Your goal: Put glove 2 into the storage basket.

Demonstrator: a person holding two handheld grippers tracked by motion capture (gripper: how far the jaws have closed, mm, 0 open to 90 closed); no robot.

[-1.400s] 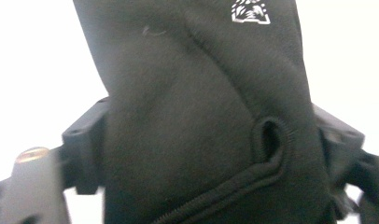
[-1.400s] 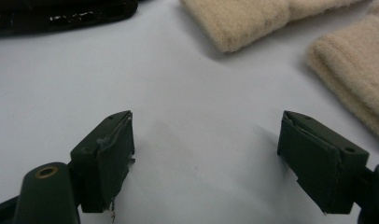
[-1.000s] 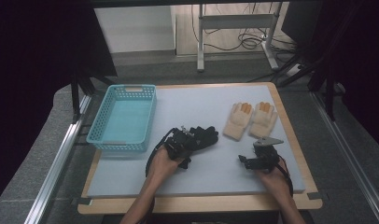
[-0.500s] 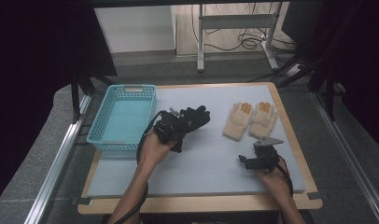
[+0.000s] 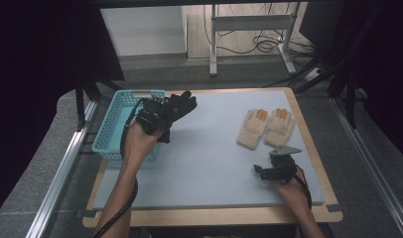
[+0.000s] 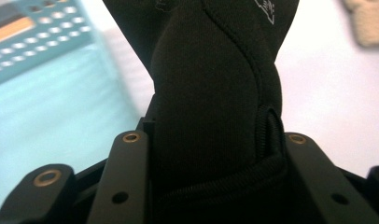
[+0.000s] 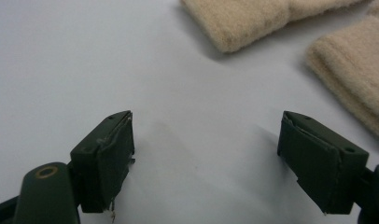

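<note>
Gripping a black glove (image 5: 178,106), the left gripper (image 5: 157,116) hangs above the table (image 5: 209,163) right at the near right corner of the blue basket (image 5: 115,124); its jaws are pressed together on the glove's cuff, and the glove's fingers stick out past them toward the far side. In the left gripper view the black glove (image 6: 211,93) rises thick between the two jaws, with the basket (image 6: 43,56) blurred off to the left and the pale table (image 6: 332,102) to the right. The right gripper (image 5: 276,168) sits low by the near right part of the table with its jaws wide apart and nothing between them. Two tan gloves (image 5: 266,126) lie side by side just beyond it; in the right gripper view their cuffs (image 7: 290,23) sit ahead of the spread jaws, not touching them
</note>
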